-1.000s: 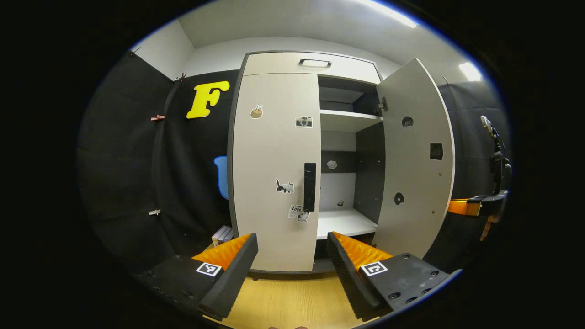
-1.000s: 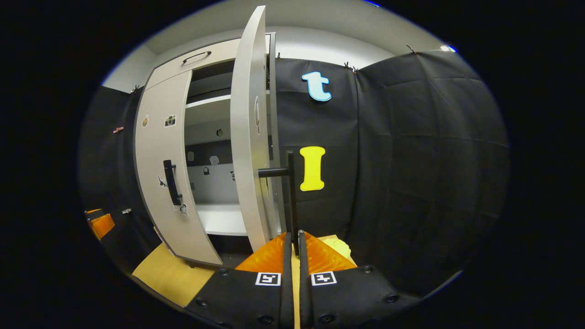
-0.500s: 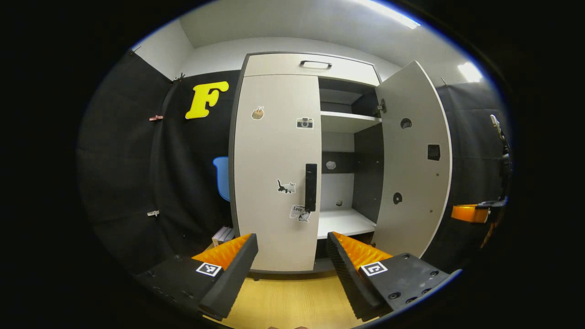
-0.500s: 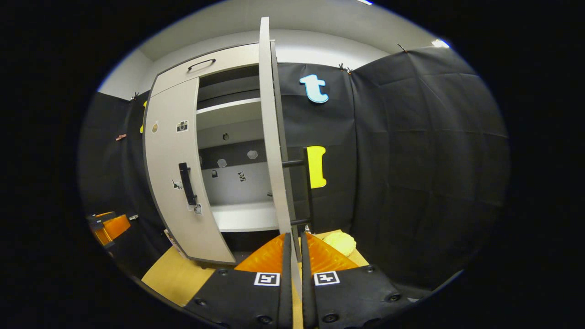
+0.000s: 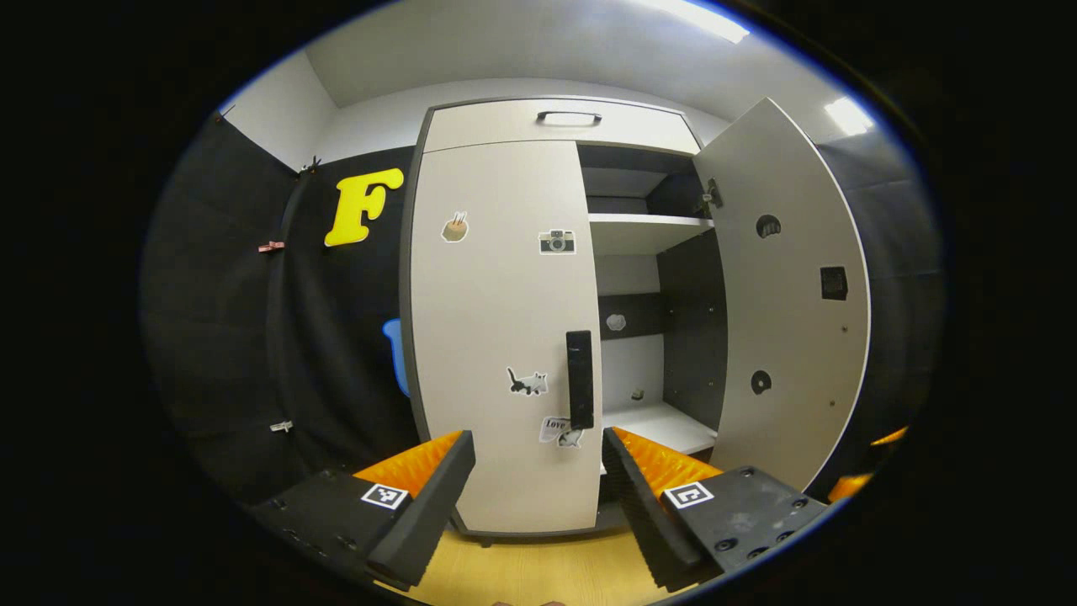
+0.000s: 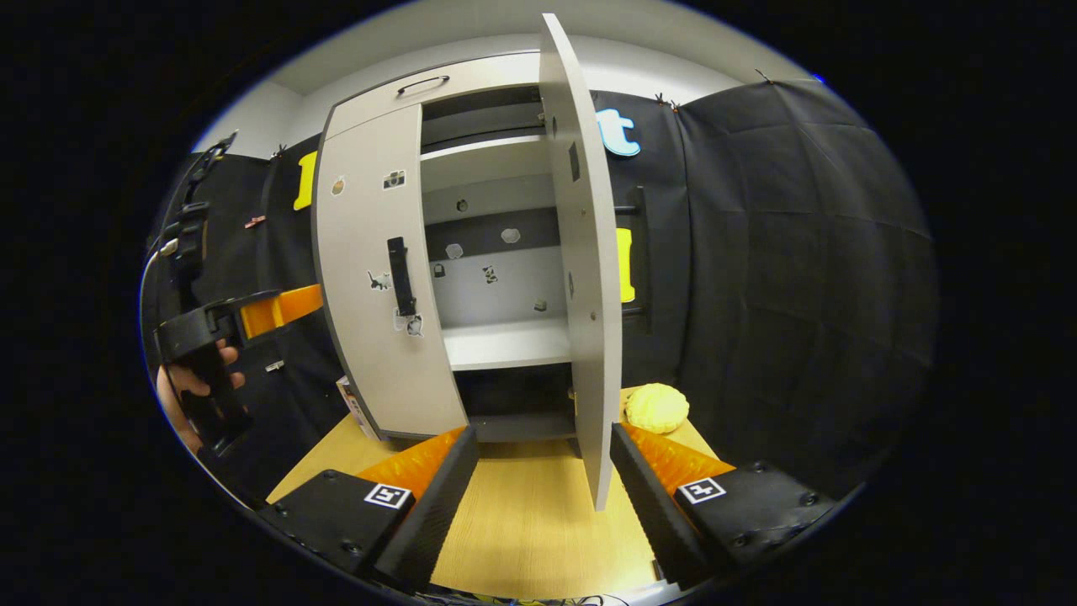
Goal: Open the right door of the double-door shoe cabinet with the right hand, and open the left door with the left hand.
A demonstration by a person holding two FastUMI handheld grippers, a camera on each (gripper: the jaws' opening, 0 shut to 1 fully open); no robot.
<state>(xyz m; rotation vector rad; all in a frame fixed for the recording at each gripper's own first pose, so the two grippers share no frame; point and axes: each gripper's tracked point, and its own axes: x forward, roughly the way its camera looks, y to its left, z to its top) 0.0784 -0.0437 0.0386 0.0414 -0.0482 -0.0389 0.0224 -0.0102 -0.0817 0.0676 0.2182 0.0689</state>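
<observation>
The shoe cabinet's left door [image 5: 496,320] is closed, its black handle [image 5: 579,379] just above and between my left gripper's fingers. My left gripper [image 5: 538,471] is open and holds nothing, a short way in front of that door. The right door [image 5: 791,278] stands swung wide. In the right gripper view the same right door [image 6: 589,252] shows edge-on, with its black handle [image 6: 642,252] behind it. My right gripper [image 6: 543,480] is open, back from the door and touching nothing. A hand [image 6: 181,391] holds the left gripper [image 6: 278,310] at the far left.
White shelves [image 5: 648,227] show inside the open half of the cabinet. A drawer front with a handle [image 5: 569,117] tops it. A yellow soft object [image 6: 656,408] lies on the wooden floor [image 6: 522,522] right of the open door. Black cloth walls close in on both sides.
My right gripper has let go of the right door's handle, opened and drawn back; the door swung further open. My left gripper has moved closer to the left door.
</observation>
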